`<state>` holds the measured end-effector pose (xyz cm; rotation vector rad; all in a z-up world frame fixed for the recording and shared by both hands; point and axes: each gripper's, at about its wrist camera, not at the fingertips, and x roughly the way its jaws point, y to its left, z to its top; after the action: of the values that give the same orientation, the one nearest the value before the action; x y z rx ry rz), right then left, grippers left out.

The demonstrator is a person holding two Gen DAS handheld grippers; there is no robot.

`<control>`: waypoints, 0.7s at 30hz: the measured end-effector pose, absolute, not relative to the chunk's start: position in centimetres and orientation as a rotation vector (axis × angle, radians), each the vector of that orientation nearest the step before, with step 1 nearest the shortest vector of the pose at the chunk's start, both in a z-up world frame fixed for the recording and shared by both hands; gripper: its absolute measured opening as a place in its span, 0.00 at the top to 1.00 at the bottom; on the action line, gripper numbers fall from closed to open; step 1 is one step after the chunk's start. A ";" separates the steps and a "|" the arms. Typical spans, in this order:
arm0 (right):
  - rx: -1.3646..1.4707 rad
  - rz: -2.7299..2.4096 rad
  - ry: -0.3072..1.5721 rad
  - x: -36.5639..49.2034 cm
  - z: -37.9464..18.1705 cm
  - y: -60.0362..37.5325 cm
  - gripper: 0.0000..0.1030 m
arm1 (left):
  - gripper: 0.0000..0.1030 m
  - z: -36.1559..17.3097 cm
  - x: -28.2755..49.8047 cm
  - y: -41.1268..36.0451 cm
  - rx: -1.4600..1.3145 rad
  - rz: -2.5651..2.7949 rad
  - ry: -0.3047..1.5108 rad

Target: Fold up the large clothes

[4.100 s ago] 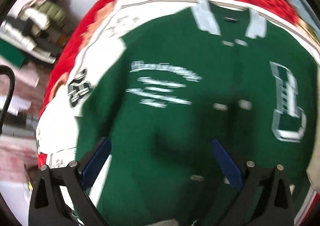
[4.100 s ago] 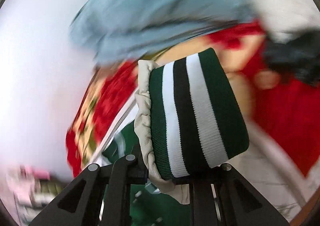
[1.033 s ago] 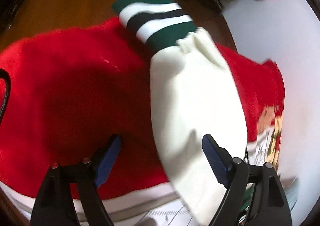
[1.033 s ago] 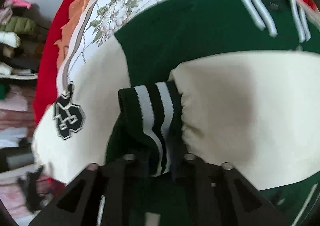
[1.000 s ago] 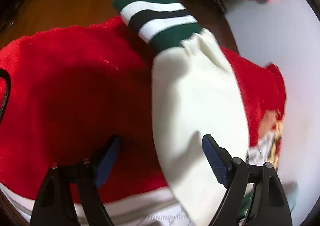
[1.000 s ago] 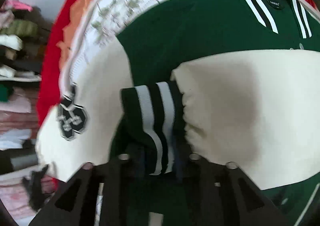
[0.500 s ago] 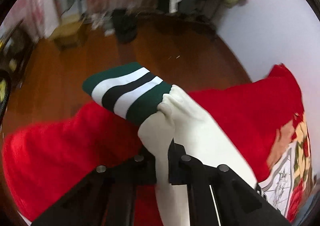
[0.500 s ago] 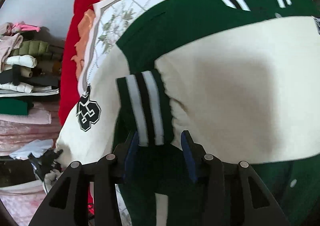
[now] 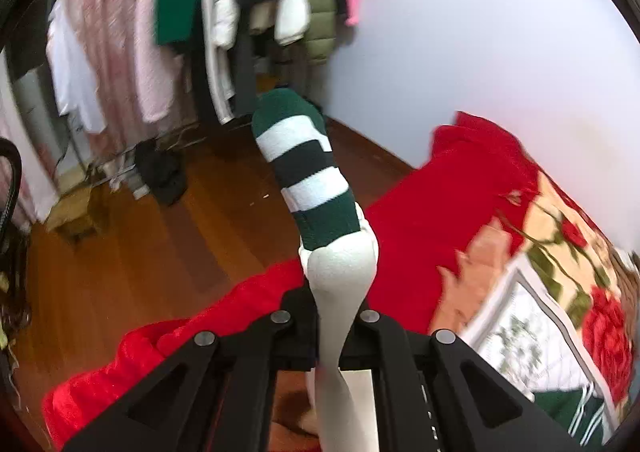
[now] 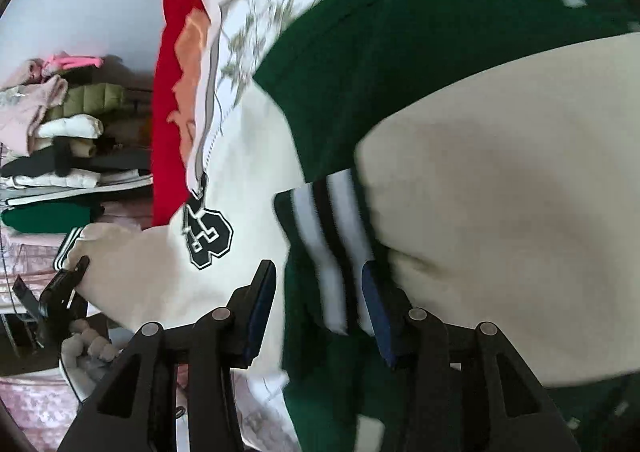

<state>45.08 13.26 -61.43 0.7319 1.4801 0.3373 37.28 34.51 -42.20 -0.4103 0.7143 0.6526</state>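
Left tool (image 9: 326,326): jaws closed on the cream sleeve (image 9: 340,280) of the green varsity jacket (image 10: 420,52), gripped just below the striped cuff (image 9: 304,172). The cuff stands up past the tool, clear of the red blanket (image 9: 420,220) on the bed. Beyond that cuff: wooden floor (image 9: 140,244) and a rack of hanging clothes (image 9: 224,12) against the wall.

Right tool (image 10: 318,304): jaws apart, blue pads on either side of the other striped cuff (image 10: 328,244). Picture is blurred here; the pads appear not to press on it.

The jacket lies spread on the blanket, green body uppermost. The sleeve ending in the other striped cuff (image 10: 500,212) is folded across the body. A number patch (image 10: 208,232) sits on the sleeve left of that cuff. Further left of the patch, a hand (image 10: 86,348) holds the left tool's handle at the bed's edge.
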 end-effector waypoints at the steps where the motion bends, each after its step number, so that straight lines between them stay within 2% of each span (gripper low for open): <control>1: 0.734 0.332 1.466 44.4 -60.7 12.0 0.55 | 0.98 -41.6 37.4 33.7 -0.403 0.630 0.710; 8: 0.755 0.202 1.373 39.9 -57.3 2.0 0.55 | 0.98 -35.2 39.0 22.9 -0.267 0.410 0.649; 13: 0.784 0.054 1.324 35.9 -57.1 -5.7 0.55 | 0.99 -32.1 40.5 8.5 -0.201 0.131 0.655; 17: 0.802 -0.049 1.319 32.2 -57.4 -12.1 0.54 | 0.99 -33.1 40.9 -3.9 -0.173 -0.084 0.728; 21: 0.783 -0.142 1.320 28.6 -57.8 -18.7 0.53 | 0.99 -37.0 40.4 -16.9 -0.125 -0.275 0.850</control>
<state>28.64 -18.72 -57.83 0.7832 1.3197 -0.1423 40.44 -16.88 -37.04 -0.1255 0.8498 -0.2751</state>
